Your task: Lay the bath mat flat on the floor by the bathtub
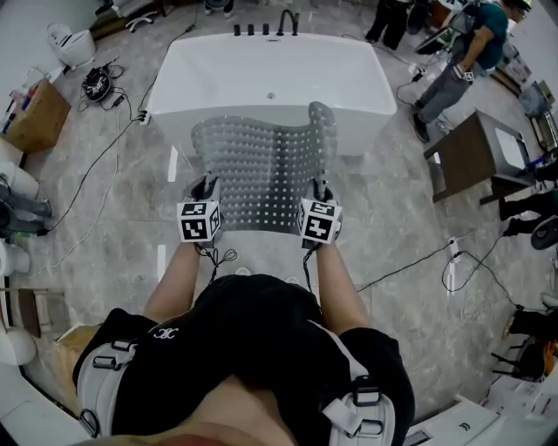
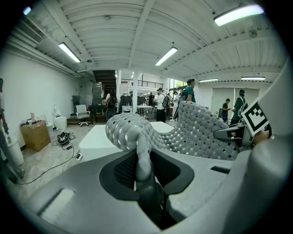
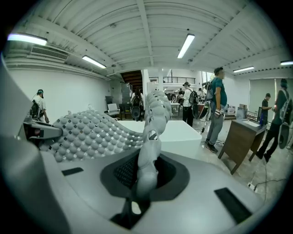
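Note:
A grey perforated bath mat [image 1: 261,170] hangs in the air, stretched between my two grippers in front of the white bathtub [image 1: 270,78]. My left gripper [image 1: 205,193] is shut on the mat's near left corner, and the mat's edge [image 2: 143,155] runs between its jaws. My right gripper [image 1: 320,196] is shut on the near right corner, where the bumpy edge [image 3: 149,155] stands pinched upright. The mat's far right corner curls upward near the tub rim. The mat sags and waves between the two grips.
Grey marble floor [image 1: 131,187] lies beside the tub, crossed by black cables [image 1: 87,187]. A cardboard box [image 1: 35,113] stands at the left, a brown table [image 1: 471,152] at the right. A person [image 1: 462,61] stands at the far right. Taps [image 1: 266,26] line the tub's far rim.

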